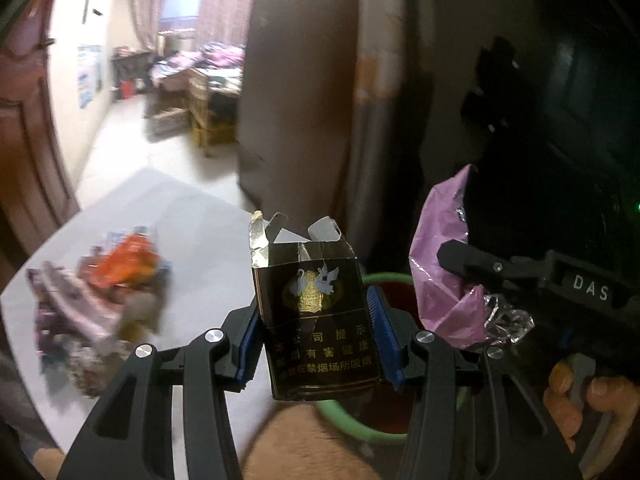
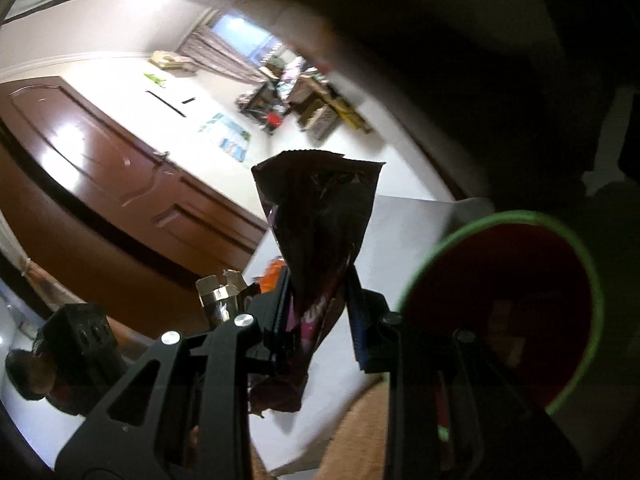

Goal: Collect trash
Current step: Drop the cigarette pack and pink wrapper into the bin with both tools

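My left gripper (image 1: 316, 324) is shut on a torn black cigarette pack (image 1: 320, 320) with gold print, held upright above the green-rimmed red bin (image 1: 384, 284). My right gripper (image 2: 320, 300) is shut on a crumpled purple snack wrapper (image 2: 320, 232). That wrapper also shows in the left wrist view (image 1: 440, 264), pink with foil lining, to the right of the pack. The bin (image 2: 504, 308) lies right of the wrapper in the right wrist view. The pack's foil top (image 2: 220, 292) shows to the left there.
A pile of mixed wrappers (image 1: 104, 300), orange, pink and purple, lies on the white table (image 1: 192, 232) at the left. A brown door (image 2: 100, 184) and a doorway into a cluttered bedroom (image 1: 192, 80) stand behind. A dark cabinet (image 1: 580, 100) is at the right.
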